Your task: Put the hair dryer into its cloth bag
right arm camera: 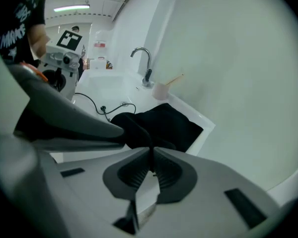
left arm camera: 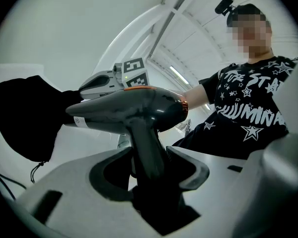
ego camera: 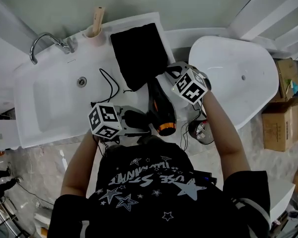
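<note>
Now left gripper (left arm camera: pixel 149 163) clamps hair dryer (left arm camera: pixel 134 105) handle, right gripper (right arm camera: pixel 151 163) pinches cloth bag (right arm camera: pixel 165 125) edge.

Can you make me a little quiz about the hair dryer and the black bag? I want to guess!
1. True or false: the left gripper holds the hair dryer by its handle.
2. What does the right gripper pinch? A) a sock B) the cloth bag C) a spoon
3. Fill in: the cup stands next to the ____.
Key: 1 true; 2 B; 3 faucet.
</note>
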`<state>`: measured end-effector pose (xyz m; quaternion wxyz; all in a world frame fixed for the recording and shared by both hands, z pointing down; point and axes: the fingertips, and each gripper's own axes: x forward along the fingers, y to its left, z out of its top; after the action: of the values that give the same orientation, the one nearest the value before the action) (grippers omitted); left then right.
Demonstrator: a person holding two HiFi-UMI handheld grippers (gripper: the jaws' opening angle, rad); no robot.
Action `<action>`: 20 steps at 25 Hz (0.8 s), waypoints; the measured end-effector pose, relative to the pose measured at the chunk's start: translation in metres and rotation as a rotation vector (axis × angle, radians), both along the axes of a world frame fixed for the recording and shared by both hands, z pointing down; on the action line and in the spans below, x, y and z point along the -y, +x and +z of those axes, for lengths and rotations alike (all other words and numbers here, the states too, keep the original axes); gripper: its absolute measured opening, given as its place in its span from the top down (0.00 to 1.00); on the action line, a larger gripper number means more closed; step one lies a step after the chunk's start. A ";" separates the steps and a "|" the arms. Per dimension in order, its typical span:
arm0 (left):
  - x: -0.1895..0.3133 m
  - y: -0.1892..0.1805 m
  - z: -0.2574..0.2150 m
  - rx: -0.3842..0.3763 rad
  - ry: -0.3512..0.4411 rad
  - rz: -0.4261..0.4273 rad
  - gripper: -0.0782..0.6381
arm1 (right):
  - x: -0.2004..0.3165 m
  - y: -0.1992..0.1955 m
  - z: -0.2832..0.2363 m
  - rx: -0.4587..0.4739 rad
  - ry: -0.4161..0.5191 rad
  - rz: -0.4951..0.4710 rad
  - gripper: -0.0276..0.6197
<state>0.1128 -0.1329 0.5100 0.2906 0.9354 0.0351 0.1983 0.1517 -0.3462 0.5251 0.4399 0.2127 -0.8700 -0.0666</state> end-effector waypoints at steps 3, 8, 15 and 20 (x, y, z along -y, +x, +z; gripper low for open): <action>0.005 0.004 -0.002 0.002 0.026 0.000 0.58 | -0.003 0.000 -0.004 0.029 -0.070 0.009 0.91; 0.022 0.006 -0.001 0.017 0.058 -0.018 0.59 | -0.007 -0.001 -0.003 0.050 -0.154 0.009 0.91; 0.044 0.008 0.010 0.084 0.099 -0.004 0.59 | -0.010 -0.002 0.001 0.068 -0.228 -0.017 0.91; 0.049 0.007 0.021 0.147 0.105 0.041 0.59 | -0.007 -0.002 -0.006 0.110 -0.247 -0.002 0.91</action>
<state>0.1198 -0.1823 0.5308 0.2387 0.9314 0.0222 0.2737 0.1496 -0.3387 0.5195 0.4142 0.1594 -0.8946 0.0524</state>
